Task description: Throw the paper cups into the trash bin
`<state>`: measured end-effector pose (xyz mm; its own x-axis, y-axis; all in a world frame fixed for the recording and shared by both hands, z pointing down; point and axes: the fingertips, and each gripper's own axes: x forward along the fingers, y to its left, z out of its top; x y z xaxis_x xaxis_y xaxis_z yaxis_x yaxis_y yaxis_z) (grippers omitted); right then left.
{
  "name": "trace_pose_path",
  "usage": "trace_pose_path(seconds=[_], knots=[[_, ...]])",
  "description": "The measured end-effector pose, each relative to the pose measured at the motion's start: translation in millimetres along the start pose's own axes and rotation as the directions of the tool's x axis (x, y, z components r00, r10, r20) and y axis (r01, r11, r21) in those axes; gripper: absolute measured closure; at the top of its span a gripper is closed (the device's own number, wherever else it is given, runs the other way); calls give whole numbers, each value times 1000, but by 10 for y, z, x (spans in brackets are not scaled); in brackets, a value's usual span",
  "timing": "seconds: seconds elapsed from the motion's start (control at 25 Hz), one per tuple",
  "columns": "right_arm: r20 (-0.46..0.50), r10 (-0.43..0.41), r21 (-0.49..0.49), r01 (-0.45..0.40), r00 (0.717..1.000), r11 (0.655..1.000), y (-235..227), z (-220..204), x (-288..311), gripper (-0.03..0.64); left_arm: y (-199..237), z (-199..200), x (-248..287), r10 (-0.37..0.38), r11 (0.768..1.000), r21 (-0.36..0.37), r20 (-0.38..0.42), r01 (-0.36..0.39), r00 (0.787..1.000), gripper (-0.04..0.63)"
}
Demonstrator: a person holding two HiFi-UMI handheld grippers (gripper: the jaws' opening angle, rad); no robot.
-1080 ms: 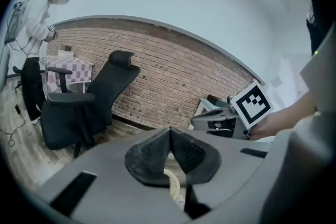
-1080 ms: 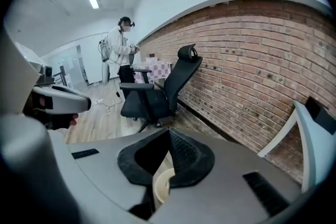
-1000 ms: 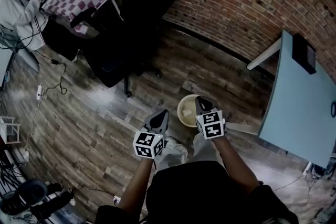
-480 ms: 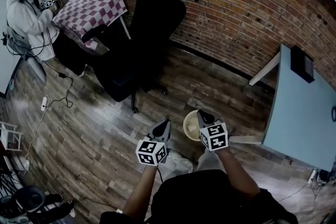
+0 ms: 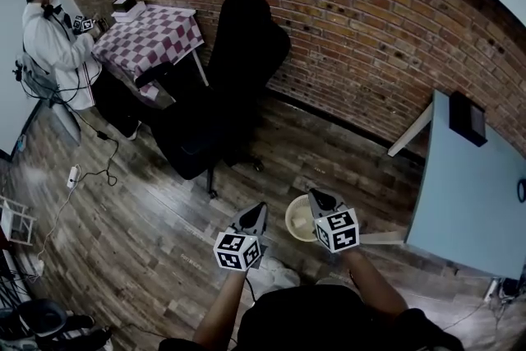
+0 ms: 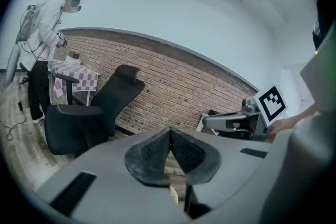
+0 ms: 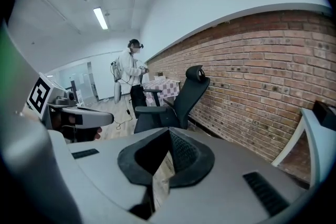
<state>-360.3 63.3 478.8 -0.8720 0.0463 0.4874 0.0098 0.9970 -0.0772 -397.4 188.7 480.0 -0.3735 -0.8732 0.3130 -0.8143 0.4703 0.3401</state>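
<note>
A round cream trash bin (image 5: 290,223) stands on the wooden floor just in front of the person, with a pale paper cup (image 5: 302,219) lying inside it. My right gripper (image 5: 313,194) hangs over the bin's right rim, jaws shut and empty; the right gripper view shows its pads (image 7: 181,152) meeting at the tip. My left gripper (image 5: 260,207) is just left of the bin, also shut with nothing held, its pads (image 6: 149,155) pressed together. Both point toward the brick wall.
A black office chair (image 5: 222,94) stands ahead to the left, before the brick wall (image 5: 362,20). A checkered table (image 5: 152,33) and a person in white (image 5: 53,37) are far left. A pale blue table (image 5: 468,185) lies at right. Cables (image 5: 90,168) trail on the floor.
The head view has tipped upward, showing more wall and the far person. Both grippers and the bin sit slightly lower in the picture; the jaws stay shut.
</note>
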Motion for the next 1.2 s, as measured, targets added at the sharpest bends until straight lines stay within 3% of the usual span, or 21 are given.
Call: trace_pose_path(seconds=[0.36, 0.72, 0.92, 1.2], knots=[[110, 44, -12, -43, 993, 999, -80, 346, -404, 612, -507, 289, 46, 8, 998, 62, 63, -12, 998, 586], [253, 87, -34, -81, 964, 996, -156, 781, -928, 612, -1152, 702, -19, -18, 996, 85, 177, 3, 984, 586], [314, 112, -52, -100, 943, 994, -176, 845, -1247, 612, -1476, 762, -91, -22, 995, 103, 214, 0, 977, 586], [332, 131, -85, -109, 934, 990, -231, 766, -1675, 612, -1961, 814, -236, -20, 992, 126, 251, -12, 968, 586]])
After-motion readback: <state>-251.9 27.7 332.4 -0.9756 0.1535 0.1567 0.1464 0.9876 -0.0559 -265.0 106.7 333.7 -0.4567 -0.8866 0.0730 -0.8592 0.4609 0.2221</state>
